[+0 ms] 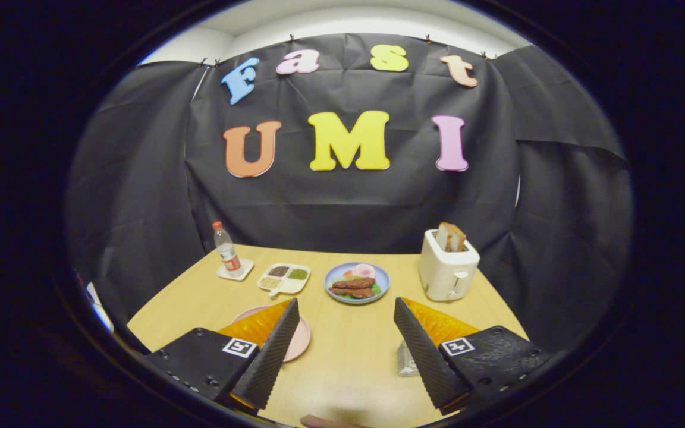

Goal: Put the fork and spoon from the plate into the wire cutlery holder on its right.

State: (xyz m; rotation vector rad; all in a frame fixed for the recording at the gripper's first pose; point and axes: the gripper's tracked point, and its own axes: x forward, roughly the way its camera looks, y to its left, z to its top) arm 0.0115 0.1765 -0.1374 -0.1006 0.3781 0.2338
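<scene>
The pink plate [301, 339] lies on the wooden table [348, 351], mostly hidden behind the left finger [271, 351]; the fork and spoon on it cannot be made out. Behind the inner edge of the right finger [426, 351] a small silvery, see-through thing [405, 359] stands on the table, perhaps the wire cutlery holder, though too little of it shows to tell. The gripper [345, 318] hovers above the table with its 2 fingers spread wide apart, nothing between them but bare tabletop.

Beyond the fingertips, near the table's far side, sits a blue plate [335, 274] carrying food. To its left is a white divided dish [286, 288] with 3 compartments of grains or seeds, and further left a clear bottle with a red cap [227, 249] stands upright on a white coaster [242, 272]. To the right of the blue plate stands a white toaster [446, 270] with 2 slices of toast [451, 236] sticking up from it.
</scene>
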